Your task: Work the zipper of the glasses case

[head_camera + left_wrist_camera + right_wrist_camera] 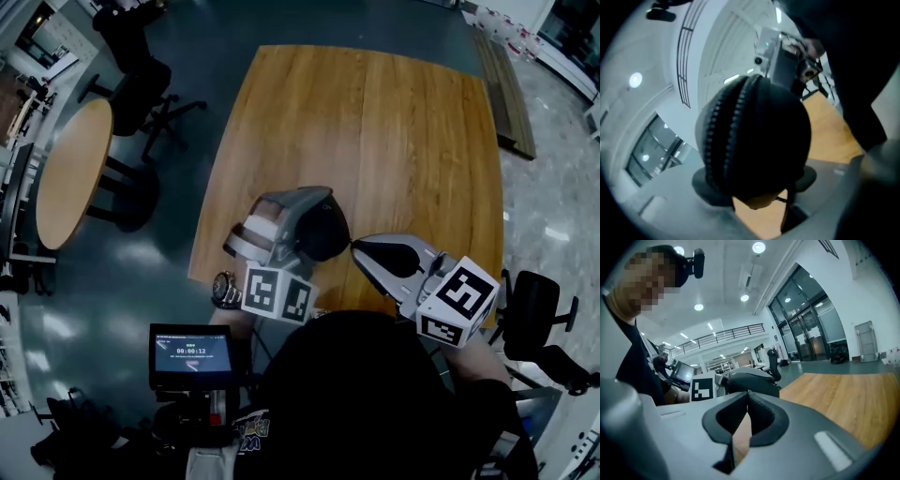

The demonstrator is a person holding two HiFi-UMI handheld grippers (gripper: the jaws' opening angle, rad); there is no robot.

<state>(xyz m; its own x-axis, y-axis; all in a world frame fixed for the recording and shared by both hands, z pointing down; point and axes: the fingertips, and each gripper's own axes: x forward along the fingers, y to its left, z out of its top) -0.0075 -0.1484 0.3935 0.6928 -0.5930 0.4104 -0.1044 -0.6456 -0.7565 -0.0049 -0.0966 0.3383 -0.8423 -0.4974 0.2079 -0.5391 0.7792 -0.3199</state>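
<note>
The black glasses case (pixel 325 234) hangs above the near edge of the wooden table (pixel 394 131), clamped in my left gripper (pixel 300 217). In the left gripper view the case (pixel 759 140) fills the middle, its zipper teeth (pixel 725 126) running down its left side, with a grey pad pressing on each side. My right gripper (pixel 354 246) is shut, and its tips touch the case's right edge. In the right gripper view the closed tips (pixel 747 394) meet just in front of the case (pixel 752 380). Nothing shows between the right tips.
A round wooden table (pixel 70 169) stands to the left, a dark office chair (pixel 141 84) behind it and another chair (pixel 539 319) at the right. A small screen (pixel 190 354) sits low at the person's left. The floor around is dark and glossy.
</note>
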